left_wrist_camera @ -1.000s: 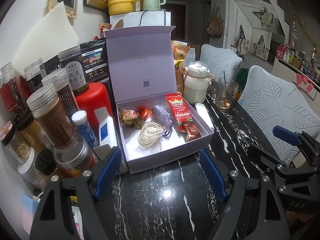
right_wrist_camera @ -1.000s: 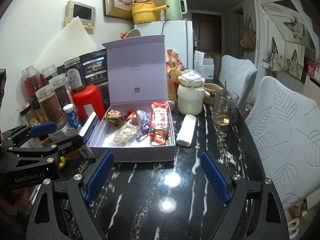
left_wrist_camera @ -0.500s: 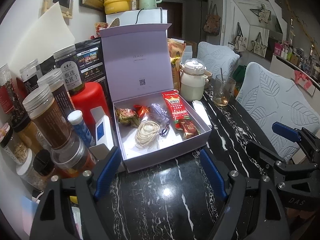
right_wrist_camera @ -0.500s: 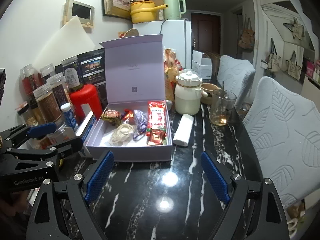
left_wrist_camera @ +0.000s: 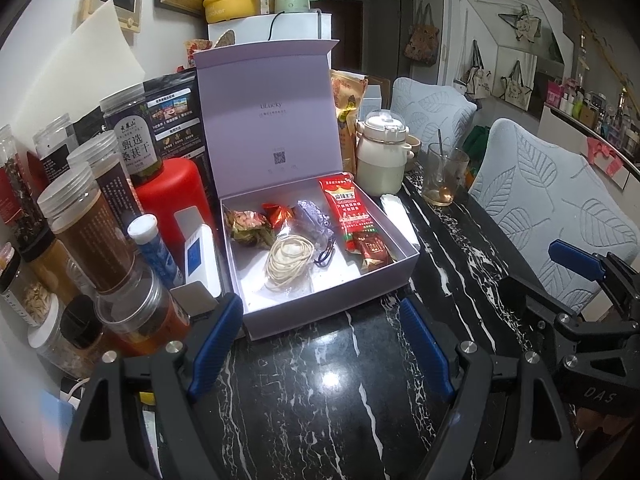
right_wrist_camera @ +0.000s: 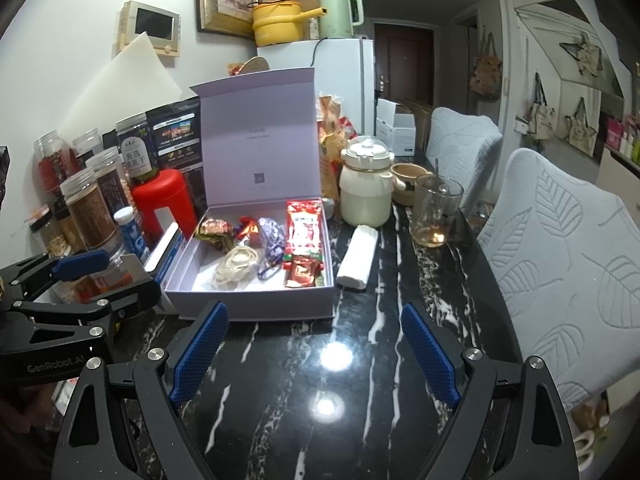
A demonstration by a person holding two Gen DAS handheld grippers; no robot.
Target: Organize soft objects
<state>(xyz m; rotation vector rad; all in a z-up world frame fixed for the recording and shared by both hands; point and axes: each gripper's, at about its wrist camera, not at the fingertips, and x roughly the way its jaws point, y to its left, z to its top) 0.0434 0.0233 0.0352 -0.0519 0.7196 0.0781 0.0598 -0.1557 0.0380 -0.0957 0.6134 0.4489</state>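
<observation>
An open lilac box [left_wrist_camera: 328,296] [right_wrist_camera: 248,304] stands on the black marble table with its lid upright. Inside lie a red snack packet [left_wrist_camera: 346,208] [right_wrist_camera: 304,228], a small dark red packet [left_wrist_camera: 372,252], a coil of cream cord [left_wrist_camera: 290,258] [right_wrist_camera: 236,266], a purple pouch [left_wrist_camera: 314,218] [right_wrist_camera: 272,236] and crumpled wrappers [left_wrist_camera: 246,226]. A white tissue pack [right_wrist_camera: 356,258] [left_wrist_camera: 394,214] lies right of the box. My left gripper [left_wrist_camera: 322,350] is open and empty in front of the box. My right gripper [right_wrist_camera: 316,354] is open and empty, further back.
Several jars [left_wrist_camera: 86,232], a red canister [left_wrist_camera: 172,196] and a blue tube [left_wrist_camera: 154,250] crowd the table left of the box. A cream pot [right_wrist_camera: 366,186] and a glass [right_wrist_camera: 434,212] stand behind right. Padded chairs [right_wrist_camera: 560,264] line the right edge.
Both grippers have drawn back slightly from the box and tilted; the box looks a little smaller and further. Nothing in the box has moved.
</observation>
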